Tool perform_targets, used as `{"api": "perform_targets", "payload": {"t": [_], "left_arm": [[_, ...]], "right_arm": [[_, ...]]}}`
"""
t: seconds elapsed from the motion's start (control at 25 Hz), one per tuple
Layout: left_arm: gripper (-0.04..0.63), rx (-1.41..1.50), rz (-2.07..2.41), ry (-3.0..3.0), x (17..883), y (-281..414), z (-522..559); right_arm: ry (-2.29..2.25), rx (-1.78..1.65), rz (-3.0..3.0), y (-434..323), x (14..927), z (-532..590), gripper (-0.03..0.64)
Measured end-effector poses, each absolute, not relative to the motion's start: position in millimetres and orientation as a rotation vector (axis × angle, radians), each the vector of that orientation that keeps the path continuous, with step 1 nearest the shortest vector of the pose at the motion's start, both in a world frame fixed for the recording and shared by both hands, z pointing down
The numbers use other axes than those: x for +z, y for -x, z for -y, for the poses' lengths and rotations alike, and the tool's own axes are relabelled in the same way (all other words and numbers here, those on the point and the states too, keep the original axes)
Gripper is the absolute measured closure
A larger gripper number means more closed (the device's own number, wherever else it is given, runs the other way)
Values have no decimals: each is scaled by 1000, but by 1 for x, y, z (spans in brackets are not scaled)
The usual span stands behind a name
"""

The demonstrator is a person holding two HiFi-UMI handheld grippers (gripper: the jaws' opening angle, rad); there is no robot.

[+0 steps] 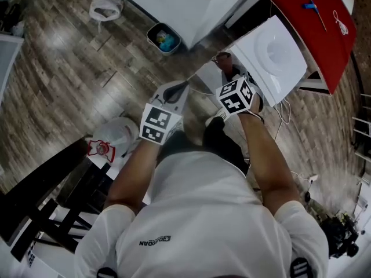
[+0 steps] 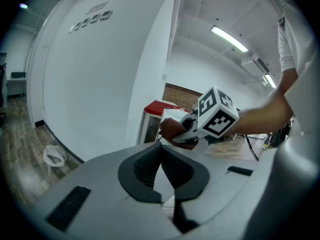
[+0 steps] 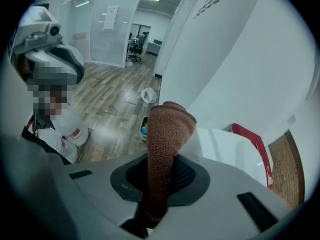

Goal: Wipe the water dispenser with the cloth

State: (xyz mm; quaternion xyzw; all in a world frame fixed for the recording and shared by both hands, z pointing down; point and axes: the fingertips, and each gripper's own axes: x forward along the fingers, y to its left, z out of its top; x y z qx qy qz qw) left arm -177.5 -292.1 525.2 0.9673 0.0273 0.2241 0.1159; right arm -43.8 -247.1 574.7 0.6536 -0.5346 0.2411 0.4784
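Cloth [image 3: 169, 129]: brown, upright, pinched in right gripper [image 3: 162, 171] fingers. Left gripper [image 2: 161, 153]: fingers closed, empty. Water dispenser [image 1: 272, 54]: white, ahead of and below the cloth, nearer the right gripper.

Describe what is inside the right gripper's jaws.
The right gripper clamps a brown cloth between its jaws, and the folded end pokes out beyond them. The cloth's lower end runs down into the gripper body, so that part is hidden.
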Motion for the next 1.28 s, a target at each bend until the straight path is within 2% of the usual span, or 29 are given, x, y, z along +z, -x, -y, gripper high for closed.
{"api": "perform_targets", "payload": {"t": [0.6, 1.28], "left_arm": [[603, 695, -59, -2810, 541, 180, 297], [603, 834, -44, -2754, 581, 196, 304]], "right_arm": [[-1390, 741, 1260, 56, 760, 239, 560], [-1256, 916, 1205, 48, 905, 237, 561]]}}
